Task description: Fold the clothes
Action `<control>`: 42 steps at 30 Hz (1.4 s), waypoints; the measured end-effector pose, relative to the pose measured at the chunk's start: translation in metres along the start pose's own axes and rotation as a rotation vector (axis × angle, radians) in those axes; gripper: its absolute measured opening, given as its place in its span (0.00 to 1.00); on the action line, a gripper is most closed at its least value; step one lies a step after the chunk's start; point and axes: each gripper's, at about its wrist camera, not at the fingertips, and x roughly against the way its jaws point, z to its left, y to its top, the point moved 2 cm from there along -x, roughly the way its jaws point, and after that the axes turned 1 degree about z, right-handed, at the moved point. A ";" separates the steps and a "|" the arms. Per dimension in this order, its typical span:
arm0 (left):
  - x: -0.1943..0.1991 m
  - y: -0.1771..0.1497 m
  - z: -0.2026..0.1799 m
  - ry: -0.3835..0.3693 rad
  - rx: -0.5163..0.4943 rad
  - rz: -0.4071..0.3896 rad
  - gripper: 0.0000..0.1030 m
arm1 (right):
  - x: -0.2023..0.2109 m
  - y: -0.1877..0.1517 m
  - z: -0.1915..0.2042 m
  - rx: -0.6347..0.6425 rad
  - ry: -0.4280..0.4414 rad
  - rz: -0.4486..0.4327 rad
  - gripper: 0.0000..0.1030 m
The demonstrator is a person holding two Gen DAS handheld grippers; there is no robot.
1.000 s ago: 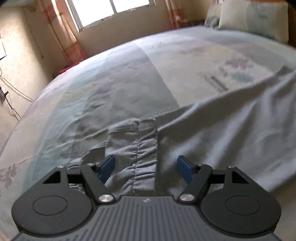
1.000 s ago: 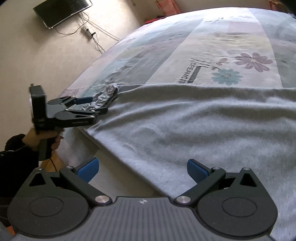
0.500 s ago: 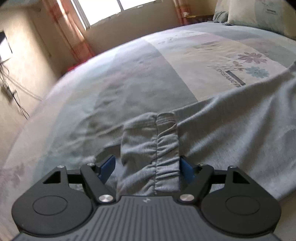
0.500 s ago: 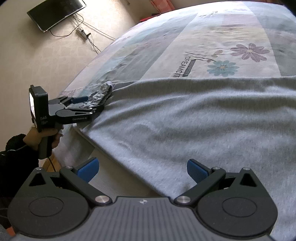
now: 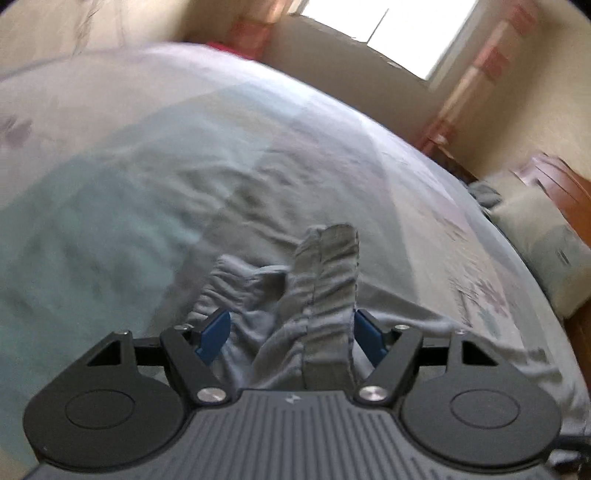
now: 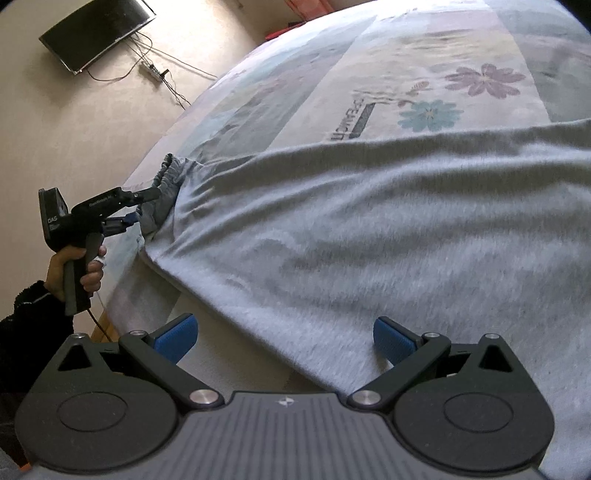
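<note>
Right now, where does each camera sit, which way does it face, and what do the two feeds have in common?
Left wrist: on the left gripper, looking along its fingers across the bed toward the window; the gathered waistband lies between its jaws, which have just been closing.
Right wrist: on the right gripper, open over the grey garment, facing the wall TV; a hand and dark sleeve show.
Shared: waistband, garment, bed, left gripper.
</note>
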 end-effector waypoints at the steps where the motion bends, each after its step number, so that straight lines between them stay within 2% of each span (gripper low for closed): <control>1: -0.001 -0.001 0.007 -0.016 0.036 -0.004 0.69 | -0.001 0.000 0.001 0.006 0.000 0.003 1.00; 7: 0.007 -0.003 0.027 -0.157 0.196 -0.058 0.69 | -0.002 -0.001 0.004 0.012 -0.003 0.014 1.00; 10: 0.004 -0.007 0.033 -0.195 0.224 -0.066 0.70 | -0.004 -0.001 0.005 0.014 -0.003 0.018 1.00; 14: -0.002 -0.010 0.040 -0.208 0.252 -0.091 0.68 | -0.006 -0.001 0.007 0.020 -0.006 0.023 1.00; 16: -0.005 -0.010 0.042 -0.167 0.256 -0.096 0.54 | -0.007 -0.001 0.007 0.021 -0.008 0.025 1.00; 18: -0.008 -0.009 0.043 -0.121 0.258 -0.098 0.19 | -0.007 -0.001 0.007 0.022 -0.011 0.026 1.00; 19: -0.007 -0.009 0.043 -0.090 0.256 -0.091 0.14 | -0.007 -0.001 0.008 0.024 -0.012 0.026 1.00; 22: -0.002 -0.004 0.040 -0.073 0.265 -0.075 0.13 | -0.006 -0.001 0.009 0.033 -0.016 0.029 1.00; 25: 0.012 0.000 0.036 -0.105 0.309 -0.069 0.12 | -0.005 -0.001 0.012 0.044 -0.019 0.031 1.00; 28: 0.027 -0.003 0.042 -0.186 0.376 -0.082 0.12 | -0.003 -0.001 0.016 0.086 -0.036 0.028 1.00; 30: 0.025 -0.008 0.049 -0.172 0.386 -0.073 0.12 | -0.001 -0.001 0.022 0.147 -0.058 0.014 1.00; 32: 0.014 -0.013 0.056 -0.145 0.398 -0.040 0.12 | 0.001 0.000 0.032 0.233 -0.092 0.001 0.93; 34: 0.003 -0.016 0.061 -0.130 0.407 -0.021 0.12 | 0.002 0.001 0.043 0.323 -0.128 -0.012 0.74; 38: -0.005 -0.013 0.062 -0.126 0.395 -0.032 0.13 | -0.003 -0.008 0.067 0.570 -0.220 -0.002 0.54; 40: -0.005 -0.012 0.060 -0.118 0.380 -0.029 0.13 | -0.010 -0.014 0.076 0.671 -0.236 0.016 0.39; 42: -0.005 -0.012 0.058 -0.113 0.366 -0.024 0.13 | -0.020 -0.018 0.083 0.738 -0.233 0.037 0.30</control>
